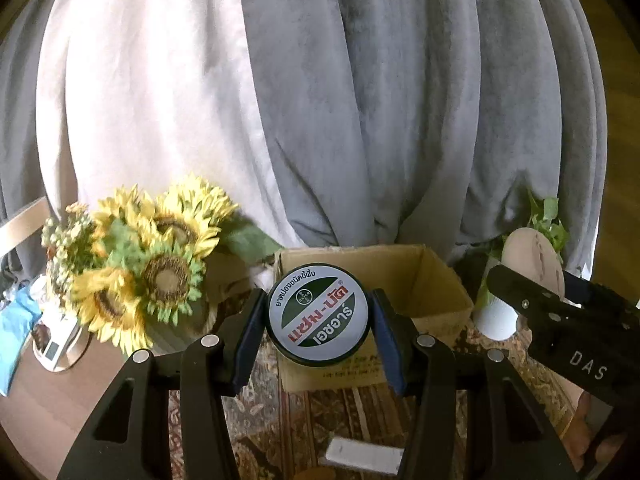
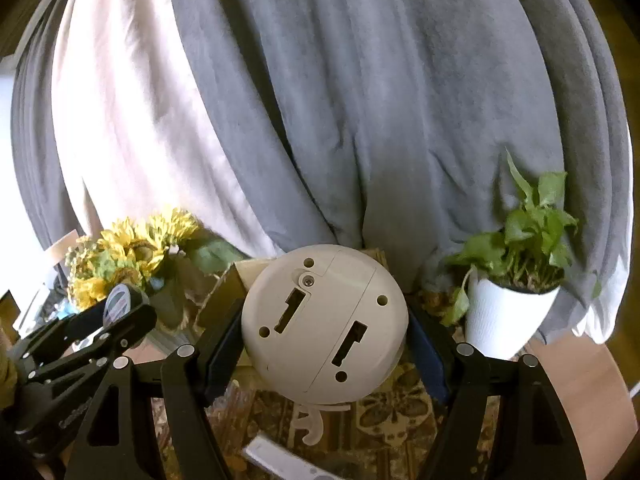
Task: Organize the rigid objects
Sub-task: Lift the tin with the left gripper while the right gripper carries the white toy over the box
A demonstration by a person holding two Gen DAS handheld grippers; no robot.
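Grey curtains (image 1: 420, 100) hung across the whole back of the room, with a paler sheet (image 1: 140, 100) draped at ten o'clock. Below them ran the desk (image 1: 52, 392), partly covered by a patterned cloth (image 1: 344, 420). An open cardboard box (image 1: 448, 280) sat on that cloth at the middle, its flaps up. A bunch of sunflowers (image 1: 140, 264) stood at nine o'clock of the box, and a leafy plant in a white pot (image 2: 504, 320) stood at three o'clock.

The right tongs (image 2: 324, 328) pinched a round cream-coloured clock (image 2: 324, 320) by its rim, its back with the two slots and screw holes facing outward, held up in the air just in front of the box. The left tongs (image 1: 318, 320) pinched a small round tin (image 1: 318, 312) with a white, green and red label, its lid facing outward, also lifted clear of the cloth before the box. A small white block (image 1: 362, 456) lay on the cloth at six o'clock.
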